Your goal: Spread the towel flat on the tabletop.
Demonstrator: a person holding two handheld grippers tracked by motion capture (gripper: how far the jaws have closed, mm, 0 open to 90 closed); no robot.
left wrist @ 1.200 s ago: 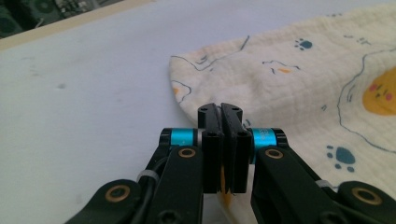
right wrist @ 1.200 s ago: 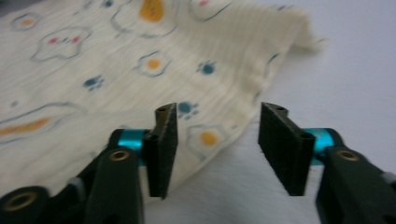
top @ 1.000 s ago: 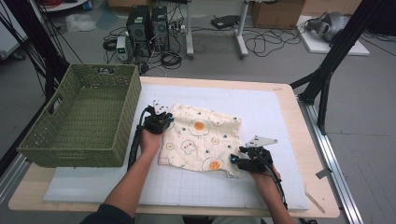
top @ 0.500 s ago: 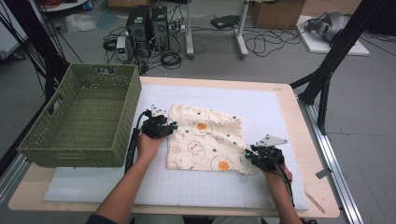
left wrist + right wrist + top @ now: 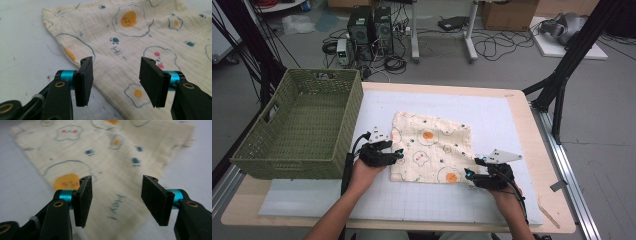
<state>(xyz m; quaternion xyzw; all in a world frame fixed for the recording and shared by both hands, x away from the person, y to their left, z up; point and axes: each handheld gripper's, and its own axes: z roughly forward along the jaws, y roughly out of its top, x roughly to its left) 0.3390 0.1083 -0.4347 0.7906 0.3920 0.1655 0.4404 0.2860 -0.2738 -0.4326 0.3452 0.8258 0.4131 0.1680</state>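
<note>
Surface (image 5: 522,107): wood top with a white mat (image 5: 492,115) over most of it. Green basket (image 5: 302,127) sits on the left part, well apart from the right claw. Cloth (image 5: 432,145), cream with fried-egg and paw prints, lies flat on the mat near the middle, just right of the basket.

Left claw (image 5: 398,156) at the cloth's left edge, low over the mat. Jaws apart, have just been opening. In the left gripper view the left claw (image 5: 115,80) has cloth (image 5: 130,47) lying under the gap, pads not pressing it.

Right claw (image 5: 468,175) at the cloth's near right corner. Jaws apart, also just been opening. In the right gripper view the right claw (image 5: 116,197) has cloth (image 5: 100,160) under the gap, nothing clamped.
</note>
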